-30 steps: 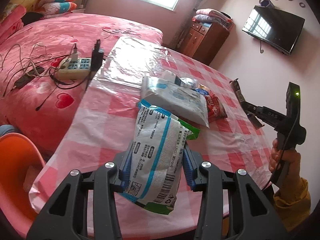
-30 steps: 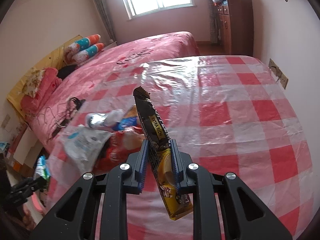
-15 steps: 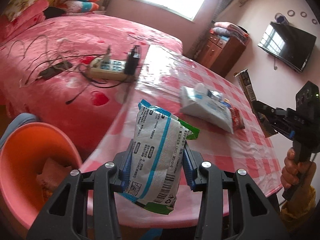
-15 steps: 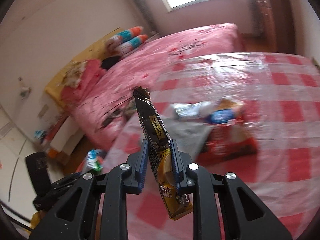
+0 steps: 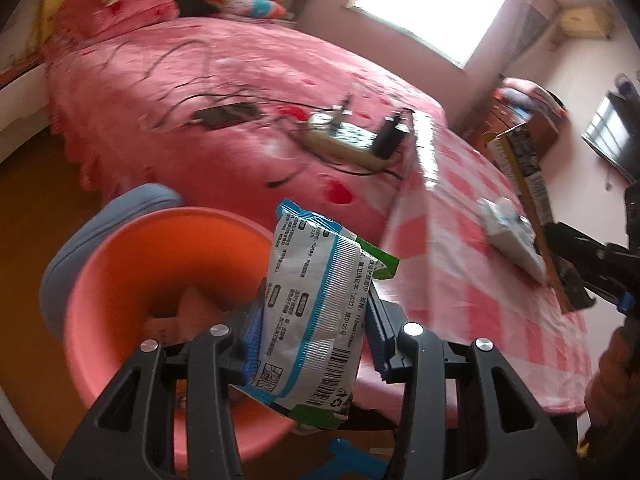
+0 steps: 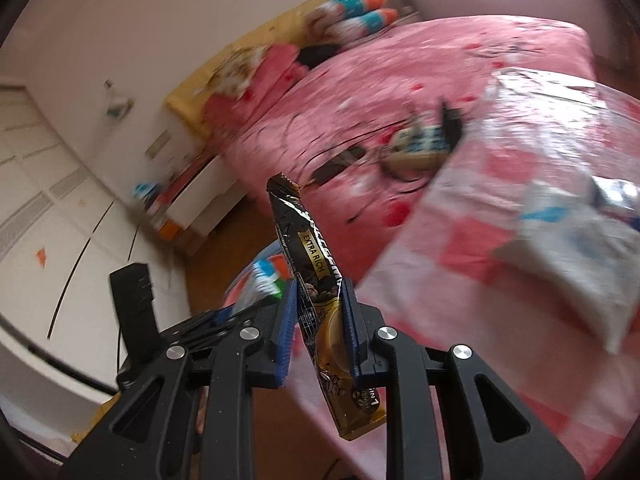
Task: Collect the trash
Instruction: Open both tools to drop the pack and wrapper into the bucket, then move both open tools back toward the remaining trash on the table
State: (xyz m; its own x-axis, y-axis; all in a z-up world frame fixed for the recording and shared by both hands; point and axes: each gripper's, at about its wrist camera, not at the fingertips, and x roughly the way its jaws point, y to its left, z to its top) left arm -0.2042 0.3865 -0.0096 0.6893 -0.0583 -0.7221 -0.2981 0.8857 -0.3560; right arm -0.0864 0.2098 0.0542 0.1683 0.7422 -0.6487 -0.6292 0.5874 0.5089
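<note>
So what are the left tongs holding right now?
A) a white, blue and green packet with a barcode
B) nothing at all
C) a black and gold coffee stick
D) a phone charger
A: in the left wrist view the left tongs are clamped on a white, blue and green packet with a barcode, over the orange bin. The coffee stick is in the right tongs.

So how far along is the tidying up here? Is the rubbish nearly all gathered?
Partly. The orange basin beside the table already holds some crumpled scrap. In hand: the left tongs grip a white and blue packet over the basin, and the right tongs grip a black and gold sachet. Left to do: drop both in, then fetch the white pack and other wrappers lying on the checked tablecloth.
</note>
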